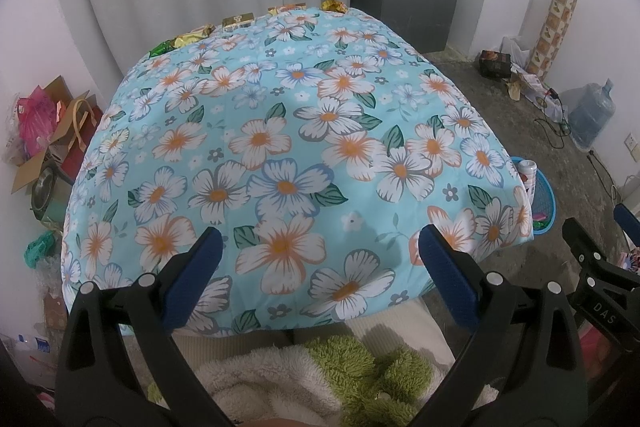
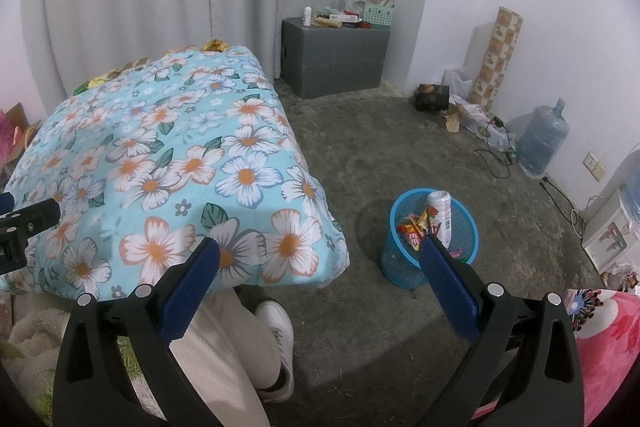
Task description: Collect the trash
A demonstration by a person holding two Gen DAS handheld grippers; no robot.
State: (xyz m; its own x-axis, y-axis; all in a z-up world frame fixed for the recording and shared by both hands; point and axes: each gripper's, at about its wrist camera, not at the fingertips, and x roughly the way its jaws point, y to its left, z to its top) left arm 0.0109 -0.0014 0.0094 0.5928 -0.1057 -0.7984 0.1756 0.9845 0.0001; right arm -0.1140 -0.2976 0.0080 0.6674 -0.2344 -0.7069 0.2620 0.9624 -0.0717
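Nearest to us, our left gripper (image 1: 320, 251) hangs with its blue-padded fingers (image 1: 198, 267) spread wide and nothing between them, over the near end of the table draped in a light-blue quilted cloth printed with white and orange flowers (image 1: 280, 131). Our right gripper (image 2: 319, 255) is likewise spread apart and empty, held over the bare grey concrete floor (image 2: 360, 327) just off the table's near right corner. Below it we see a leg in cream ribbed trousers (image 2: 224, 343) and a white shoe (image 2: 278, 323).

Just past the tip of the right gripper's right finger stands the round blue plastic mesh wastebasket (image 2: 404, 269), on the floor beside the table. It holds a white cylindrical can with red lettering (image 2: 440, 217) and several red and yellow snack wrappers (image 2: 412, 231).

Well away from both grippers, along the far edge of the table, lies a row of trash: a crumpled green foil wrapper (image 1: 163, 47), a gold foil wrapper (image 1: 194, 35), a small gold-brown box (image 1: 238, 20), and another crumpled gold wrapper (image 1: 334, 5) at the far right corner.
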